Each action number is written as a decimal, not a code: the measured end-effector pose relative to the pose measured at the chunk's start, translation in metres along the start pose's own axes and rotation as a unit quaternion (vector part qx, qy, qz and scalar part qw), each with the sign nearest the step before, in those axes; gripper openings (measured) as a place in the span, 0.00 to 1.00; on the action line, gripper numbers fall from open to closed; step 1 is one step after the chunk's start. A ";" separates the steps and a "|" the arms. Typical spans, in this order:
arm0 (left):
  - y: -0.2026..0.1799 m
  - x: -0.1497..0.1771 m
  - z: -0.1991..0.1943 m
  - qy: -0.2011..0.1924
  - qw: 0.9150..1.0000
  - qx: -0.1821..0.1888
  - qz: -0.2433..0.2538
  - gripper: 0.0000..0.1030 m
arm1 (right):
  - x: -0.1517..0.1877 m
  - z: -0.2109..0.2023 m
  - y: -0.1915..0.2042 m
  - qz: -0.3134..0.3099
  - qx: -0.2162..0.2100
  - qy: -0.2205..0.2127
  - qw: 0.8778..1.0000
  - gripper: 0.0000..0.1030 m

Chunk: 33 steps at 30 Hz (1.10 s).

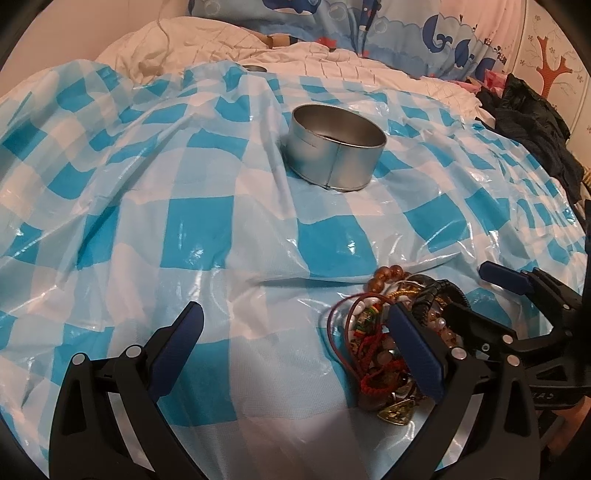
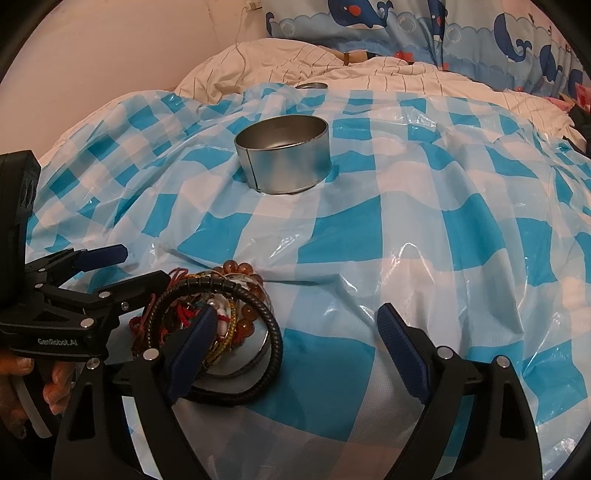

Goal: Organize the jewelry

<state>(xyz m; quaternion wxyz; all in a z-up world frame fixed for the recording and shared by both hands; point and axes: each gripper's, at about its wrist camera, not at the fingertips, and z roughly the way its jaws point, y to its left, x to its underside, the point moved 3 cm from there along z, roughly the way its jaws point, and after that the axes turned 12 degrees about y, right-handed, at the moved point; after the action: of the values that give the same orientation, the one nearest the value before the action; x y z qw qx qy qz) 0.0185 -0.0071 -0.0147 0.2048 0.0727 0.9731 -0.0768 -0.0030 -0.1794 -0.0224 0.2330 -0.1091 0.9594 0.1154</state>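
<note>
A tangled pile of jewelry [image 1: 384,332], with bead bracelets, red cords and a black coiled bangle, lies on a blue-and-white checked plastic sheet [image 1: 184,229]. It also shows in the right wrist view [image 2: 221,317]. A round open metal tin [image 1: 334,147] stands empty farther back, seen too in the right wrist view [image 2: 282,153]. My left gripper [image 1: 295,332] is open, its right finger at the pile's edge. My right gripper [image 2: 295,332] is open, its left finger over the pile. Each gripper shows in the other's view, at the pile [image 1: 476,291] [image 2: 147,266].
The sheet covers a soft bed with white quilt [image 2: 332,70] and whale-print pillows [image 2: 406,26] at the back. A metal lid [image 2: 312,85] lies at the sheet's far edge. Dark clothing [image 1: 532,122] lies at the right. A wall [image 2: 129,48] stands to the left.
</note>
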 end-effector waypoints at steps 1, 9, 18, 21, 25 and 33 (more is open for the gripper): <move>0.000 0.000 0.000 0.001 1.000 0.015 0.000 0.92 | 0.000 0.000 0.000 0.000 -0.001 0.000 1.000 0.83; -0.002 0.004 0.007 0.016 0.997 0.081 0.003 0.73 | 0.001 0.001 0.000 -0.004 -0.005 0.011 1.000 0.83; 0.000 0.002 0.011 0.018 0.993 0.118 -0.004 0.52 | 0.002 0.000 0.001 -0.007 -0.010 0.015 1.000 0.83; -0.002 0.001 0.011 0.025 0.989 0.147 -0.004 0.27 | 0.002 0.000 0.001 -0.007 -0.011 0.015 1.000 0.83; -0.008 0.001 0.006 0.031 0.986 0.164 0.004 0.12 | 0.002 0.000 0.002 -0.007 -0.010 0.015 1.000 0.83; 0.011 -0.004 -0.016 0.010 0.980 0.195 -0.020 0.01 | 0.001 0.000 0.004 -0.009 -0.019 0.013 1.000 0.83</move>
<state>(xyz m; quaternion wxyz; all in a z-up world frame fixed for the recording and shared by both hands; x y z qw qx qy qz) 0.0178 0.0062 0.0002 0.1756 0.0925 0.9425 -0.2688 -0.0053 -0.1760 -0.0225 0.2193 -0.1234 0.9590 0.1304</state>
